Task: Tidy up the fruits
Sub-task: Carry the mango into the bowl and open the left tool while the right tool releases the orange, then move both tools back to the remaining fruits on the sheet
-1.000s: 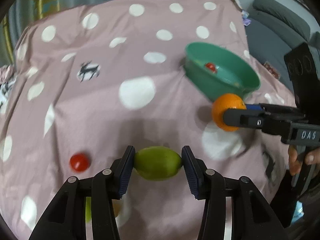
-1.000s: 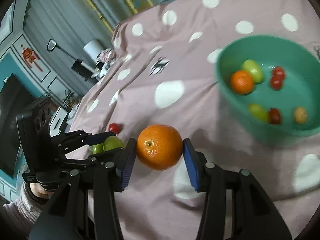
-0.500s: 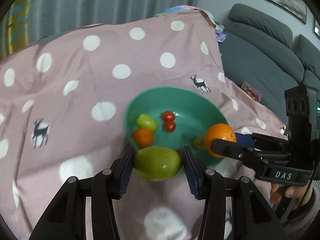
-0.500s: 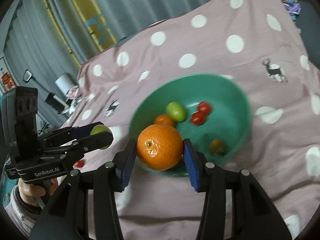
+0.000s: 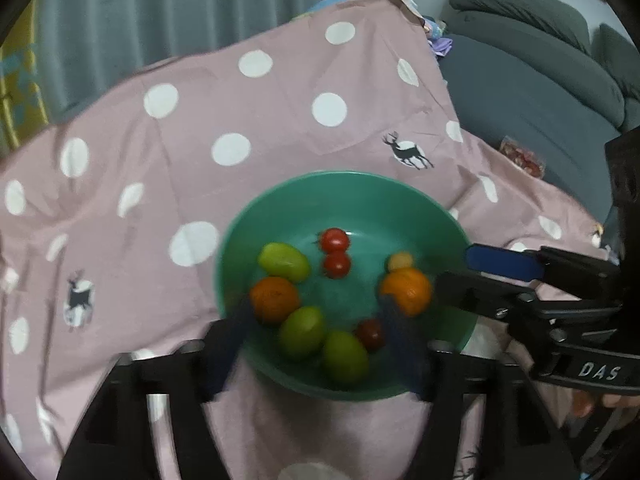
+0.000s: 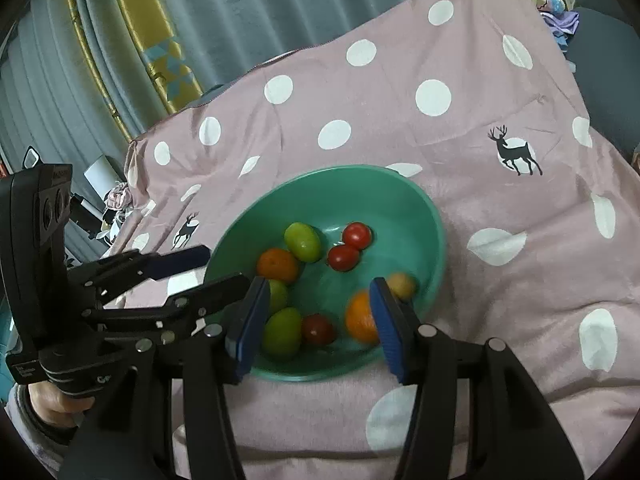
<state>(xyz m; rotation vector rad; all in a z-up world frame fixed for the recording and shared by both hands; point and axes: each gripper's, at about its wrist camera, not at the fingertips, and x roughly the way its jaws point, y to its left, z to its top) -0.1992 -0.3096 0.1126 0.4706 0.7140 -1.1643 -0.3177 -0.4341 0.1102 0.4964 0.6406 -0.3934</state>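
Note:
A green bowl (image 5: 344, 178) (image 6: 434, 216) sits on the pink dotted cloth and holds several fruits: green ones, small red tomatoes and two oranges. My left gripper (image 5: 318, 336) (image 6: 224, 268) hovers over the bowl's near rim. Its jaws are opening, blurred, with nothing pressed between them. A green fruit (image 5: 302, 330) lies loose in the bowl below it. My right gripper (image 6: 318, 328) (image 5: 456, 268) is over the bowl too, jaws opening. The orange (image 6: 358, 316) (image 5: 406, 290) rests in the bowl beside its right pad, free of the left pad.
The pink cloth (image 5: 200, 120) with white dots and deer prints covers the whole surface. A grey sofa (image 5: 540, 80) stands past its right edge, with a small red packet (image 5: 520, 156) on it. Curtains (image 6: 240, 20) hang behind. A person's hand (image 6: 52, 400) holds the left gripper's handle.
Both grippers came over the bowl with their fruit. The left one let go of the green fruit and the right one of the orange; both fruits now lie in the bowl.

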